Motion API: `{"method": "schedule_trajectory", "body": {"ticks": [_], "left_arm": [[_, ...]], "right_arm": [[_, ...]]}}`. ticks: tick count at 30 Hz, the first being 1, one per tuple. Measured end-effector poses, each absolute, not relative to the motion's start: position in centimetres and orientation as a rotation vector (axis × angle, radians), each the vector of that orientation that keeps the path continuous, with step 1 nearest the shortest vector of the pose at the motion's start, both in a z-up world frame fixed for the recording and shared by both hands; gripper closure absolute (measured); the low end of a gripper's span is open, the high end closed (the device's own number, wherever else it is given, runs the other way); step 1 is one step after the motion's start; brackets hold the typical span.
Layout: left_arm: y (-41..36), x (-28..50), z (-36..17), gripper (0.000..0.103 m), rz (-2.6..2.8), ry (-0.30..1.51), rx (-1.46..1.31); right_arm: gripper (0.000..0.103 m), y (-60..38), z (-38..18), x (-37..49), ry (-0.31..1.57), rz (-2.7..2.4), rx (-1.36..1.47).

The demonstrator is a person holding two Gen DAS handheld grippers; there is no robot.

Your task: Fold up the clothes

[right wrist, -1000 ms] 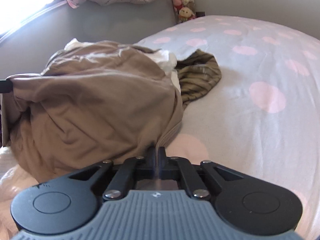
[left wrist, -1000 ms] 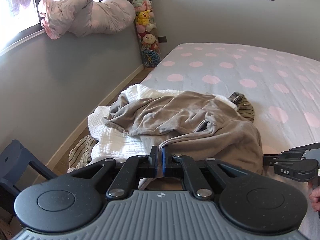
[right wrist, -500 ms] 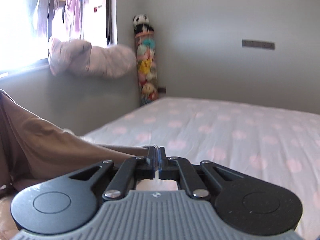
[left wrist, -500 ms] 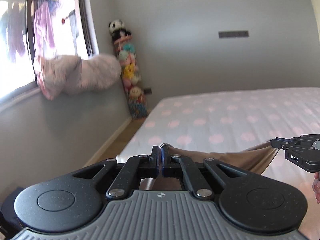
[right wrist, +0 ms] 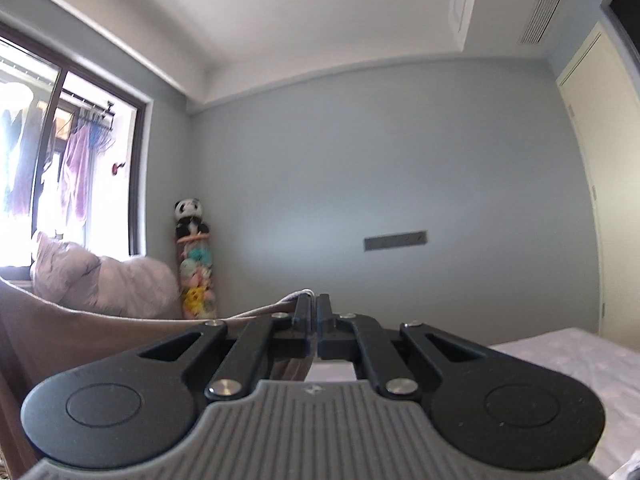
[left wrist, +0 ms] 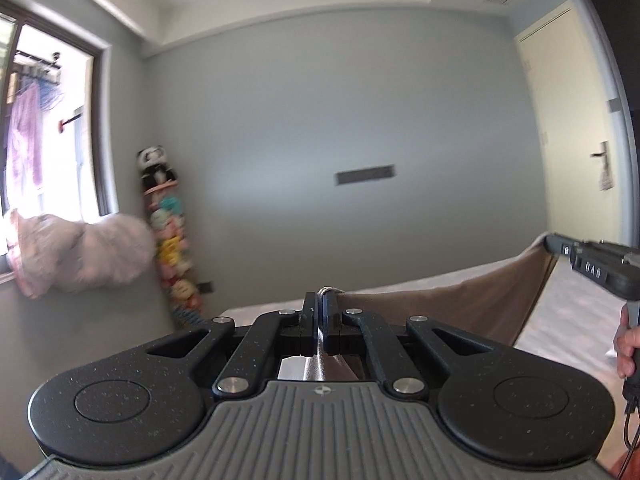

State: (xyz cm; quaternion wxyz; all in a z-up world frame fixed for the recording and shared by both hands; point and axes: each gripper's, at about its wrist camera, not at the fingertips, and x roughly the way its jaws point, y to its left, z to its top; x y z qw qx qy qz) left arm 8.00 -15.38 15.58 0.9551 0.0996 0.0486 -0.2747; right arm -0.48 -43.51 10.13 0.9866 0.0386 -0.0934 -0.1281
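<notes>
Soft grey-brown cloth garment (left wrist: 460,304) — stretched taut in the air between the left gripper (left wrist: 320,300) and the right gripper (right wrist: 311,304), each clamped tight on an upper edge — hanging above the polka-dot bed (right wrist: 560,356).

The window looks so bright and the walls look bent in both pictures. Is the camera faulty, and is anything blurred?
Not faulty. Left wrist view: the window is blown out by daylight, the fisheye lens bows the wall edges, and the pink bundle and toy column are smeared by motion. Right wrist view: same glare and curving, but the panda toy is sharper.
</notes>
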Motion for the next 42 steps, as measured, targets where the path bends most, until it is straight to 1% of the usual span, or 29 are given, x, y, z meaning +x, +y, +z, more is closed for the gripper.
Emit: {"method": "schedule_trajectory", "body": {"ticks": [4, 6, 9, 12, 15, 18, 21, 23, 24, 25, 26, 29, 30, 31, 32, 34, 36, 39, 41, 42], "left_arm": [[-18.3, 7.3, 14.7, 0.102, -0.633, 0.105, 0.205], [-19.3, 7.7, 13.6, 0.102, -0.655, 0.131, 0.206], [-19.7, 9.6, 10.1, 0.102, -0.638, 0.222, 0.211], [-19.4, 11.9, 5.1, 0.102, -0.583, 0.364, 0.213], [-18.1, 14.1, -0.1, 0.102, -0.542, 0.502, 0.223], [-16.8, 15.7, -4.0, 0.102, -0.516, 0.579, 0.237], [-15.3, 17.4, -6.7, 0.101, -0.491, 0.623, 0.212], [-14.9, 17.9, -7.2, 0.093, -0.478, 0.648, 0.191], [-14.8, 17.4, -7.2, 0.084, -0.474, 0.650, 0.180], [-14.9, 16.9, -7.2, 0.079, -0.480, 0.651, 0.169], [-15.1, 16.4, -7.2, 0.077, -0.489, 0.651, 0.158], [-15.8, 14.8, -7.1, 0.077, -0.530, 0.670, 0.125], [-16.3, 14.5, -7.3, 0.076, -0.549, 0.678, 0.117], [-16.7, 14.2, -7.5, 0.075, -0.568, 0.685, 0.111], [-17.3, 13.9, -7.8, 0.074, -0.588, 0.694, 0.108], [-18.3, 13.1, -8.7, 0.067, -0.628, 0.716, 0.108], [-19.3, 12.4, -9.7, 0.064, -0.665, 0.750, 0.101], [-20.3, 11.5, -11.3, 0.064, -0.706, 0.800, 0.088], [-20.9, 11.0, -12.3, 0.064, -0.718, 0.836, 0.086], [-21.2, 10.7, -12.7, 0.064, -0.727, 0.852, 0.083]], "right_arm": [[0.100, -46.2, 13.2, -6.3, -0.248, -0.303, 0.055], [0.100, -46.6, 13.5, -8.0, -0.225, -0.286, 0.043], [0.100, -46.3, 12.2, -9.2, -0.165, -0.246, 0.024], [0.100, -44.7, 9.3, -8.3, -0.065, -0.171, 0.028], [0.100, -42.7, 5.1, -5.4, 0.060, -0.106, 0.061], [0.100, -41.1, 0.9, -2.1, 0.187, -0.050, 0.104], [0.100, -40.0, -3.3, 1.8, 0.316, -0.029, 0.136], [0.099, -39.7, -5.2, 4.1, 0.383, -0.041, 0.138], [0.099, -39.8, -6.1, 5.0, 0.411, -0.046, 0.138], [0.095, -40.2, -6.7, 5.7, 0.438, -0.046, 0.145], [0.093, -40.6, -7.4, 5.7, 0.459, -0.047, 0.151], [0.090, -41.0, -8.2, 5.3, 0.486, -0.040, 0.134], [0.084, -41.0, -8.2, 5.1, 0.496, -0.034, 0.120], [0.075, -41.0, -8.0, 4.9, 0.507, -0.027, 0.105], [0.073, -41.1, -8.0, 4.6, 0.521, -0.016, 0.088], [0.073, -41.1, -8.3, 3.9, 0.556, 0.008, 0.050], [0.073, -41.2, -8.8, 2.9, 0.601, 0.023, 0.019], [0.071, -41.2, -10.0, 1.5, 0.678, 0.051, 0.015], [0.064, -40.5, -11.0, 0.5, 0.728, 0.083, 0.022], [0.057, -40.1, -11.5, 0.0, 0.746, 0.101, 0.023]]}}
